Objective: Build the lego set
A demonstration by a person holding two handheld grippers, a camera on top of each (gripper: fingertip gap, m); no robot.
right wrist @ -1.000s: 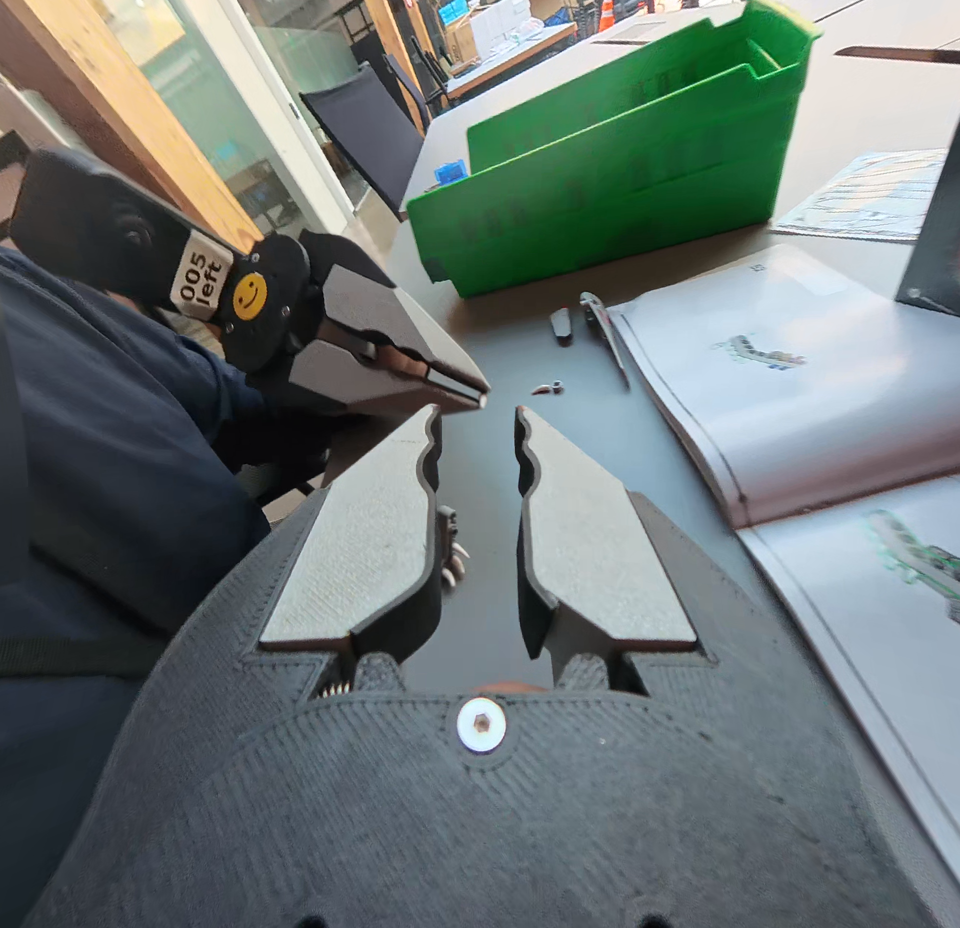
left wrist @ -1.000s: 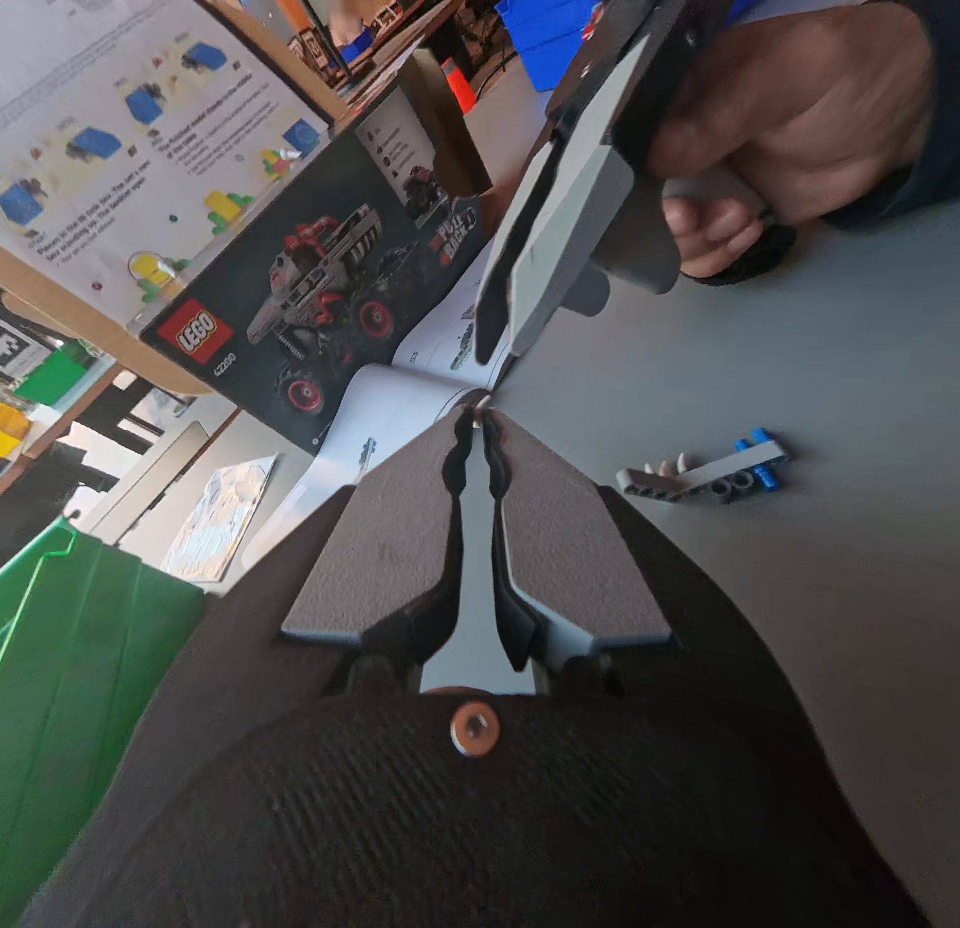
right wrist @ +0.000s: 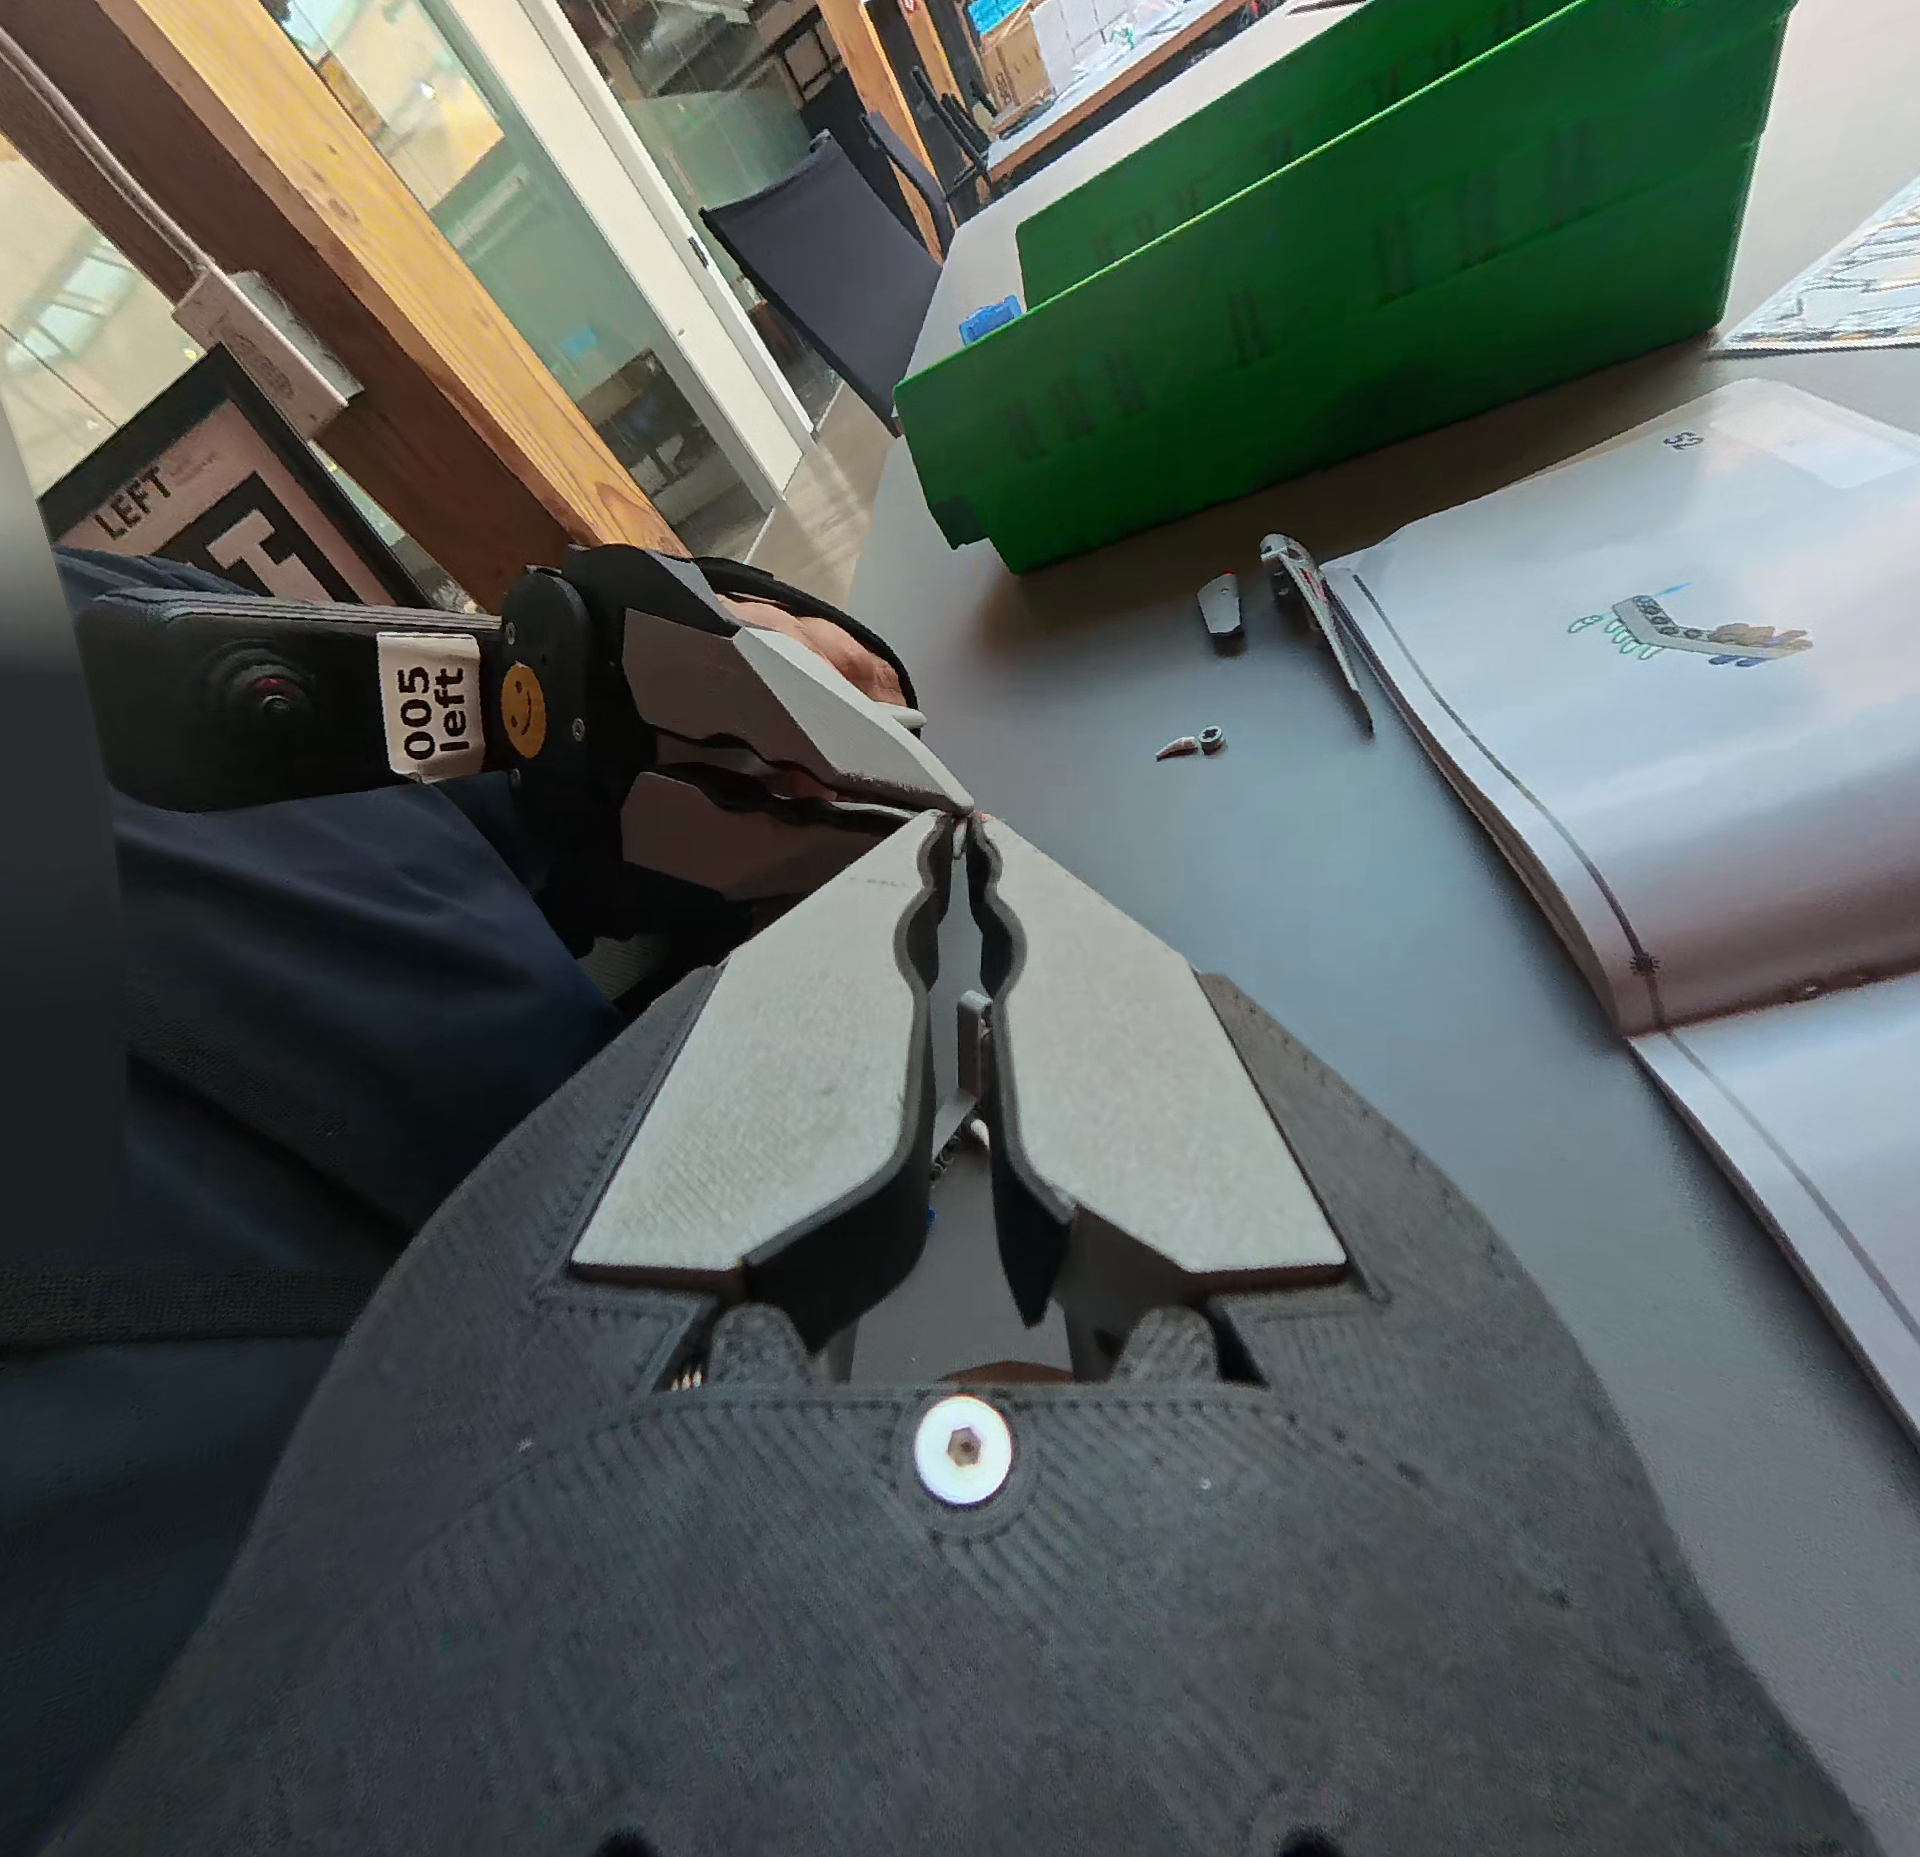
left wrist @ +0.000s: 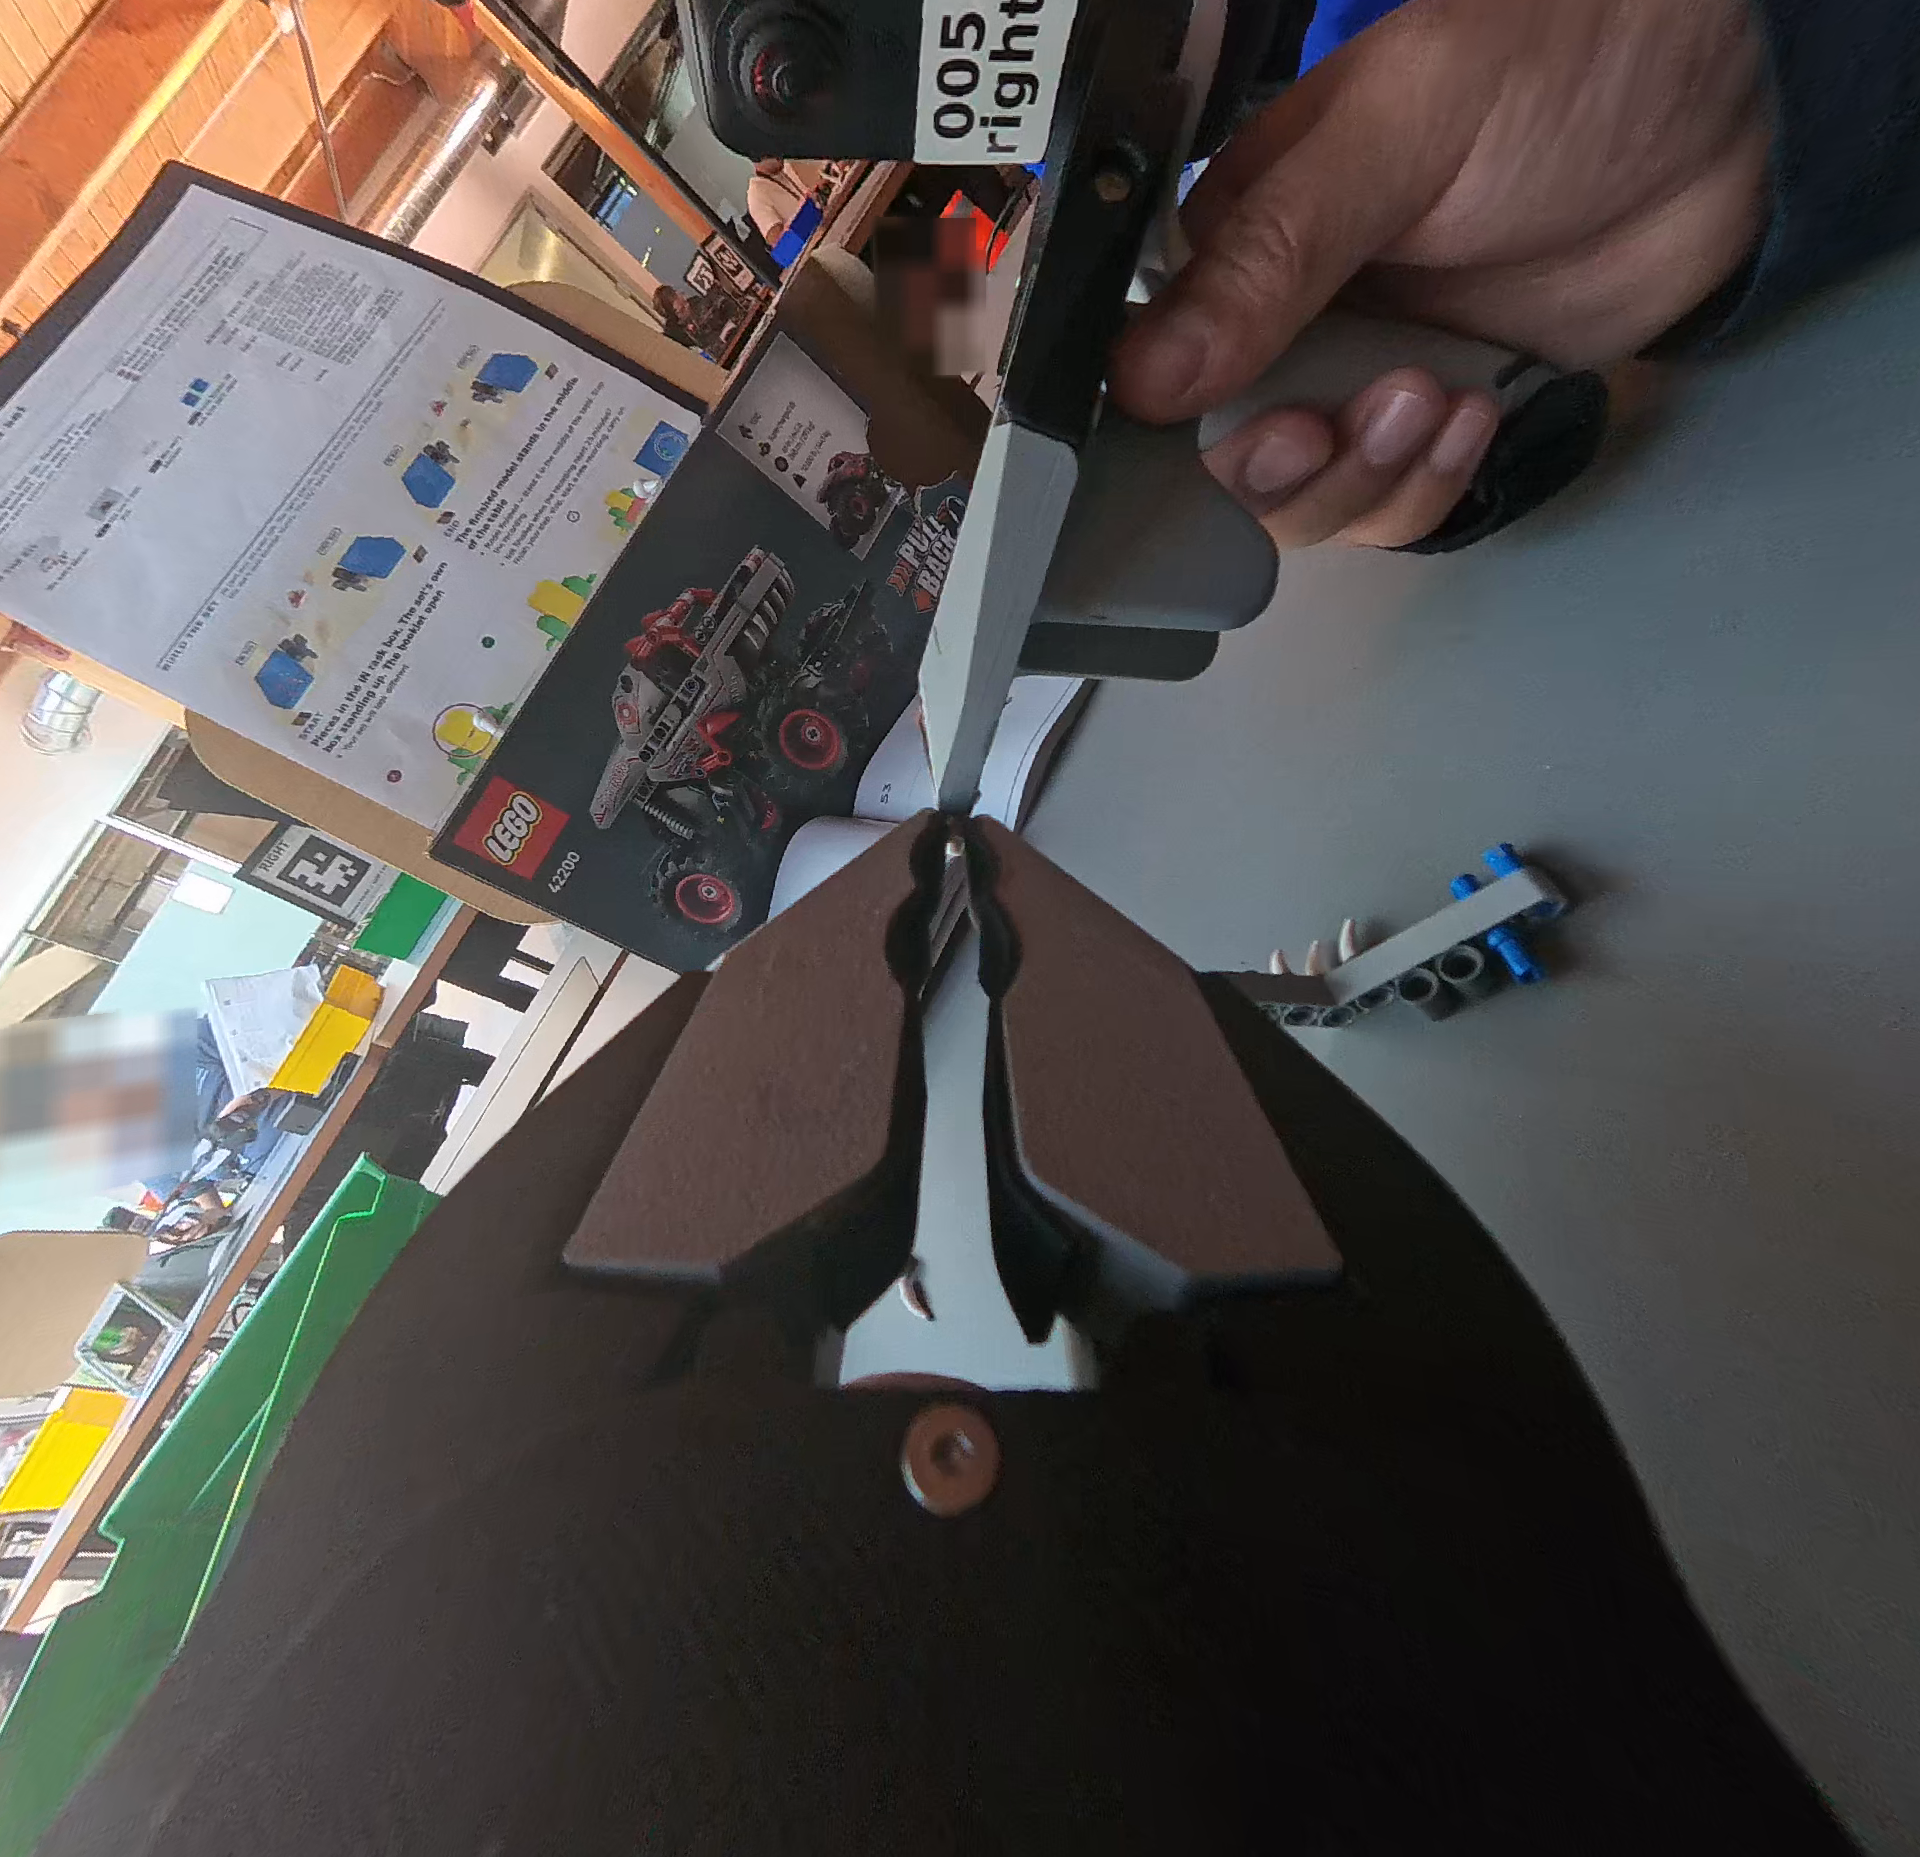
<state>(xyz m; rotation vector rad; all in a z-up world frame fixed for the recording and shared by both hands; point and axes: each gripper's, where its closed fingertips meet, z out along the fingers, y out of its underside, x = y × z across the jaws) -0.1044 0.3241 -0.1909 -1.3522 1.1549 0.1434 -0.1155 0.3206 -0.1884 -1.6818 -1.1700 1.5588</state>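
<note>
Left wrist view – left gripper [left wrist: 951,846]: the grey textured fingers are pressed nearly together, and a tiny pale piece [left wrist: 953,849] is pinched at the very tips.
Left wrist view – right gripper [left wrist: 956,794]: seen edge-on from above, its tips are brought down onto the same pale piece; a hand [left wrist: 1455,280] is wrapped round its handle.
Left wrist view – partial build: a light grey holed beam with blue pins and small white teeth [left wrist: 1423,950] lies on the grey tabletop [left wrist: 1662,1288], well apart from the tips.
Left wrist view – reference: the dark printed set box [left wrist: 727,685] is propped upright behind an open white instruction booklet [left wrist: 831,851].

Right wrist view – right gripper [right wrist: 961,831]: the fingers are closed to a thin slit, tip to tip with the left gripper [right wrist: 951,805]; whether the piece is gripped by both cannot be told.
Right wrist view – loose parts: a small tooth piece [right wrist: 1190,745] and two dark slender parts [right wrist: 1309,602] lie near the green plastic bin [right wrist: 1351,280].

Risk – handover: the piece is held only at the extreme tips, so it is judged likely to be flicked away if one gripper is released too early.
Risk – loss: a dropped piece could be hidden under the booklet or lost off the tabletop edge.
</note>
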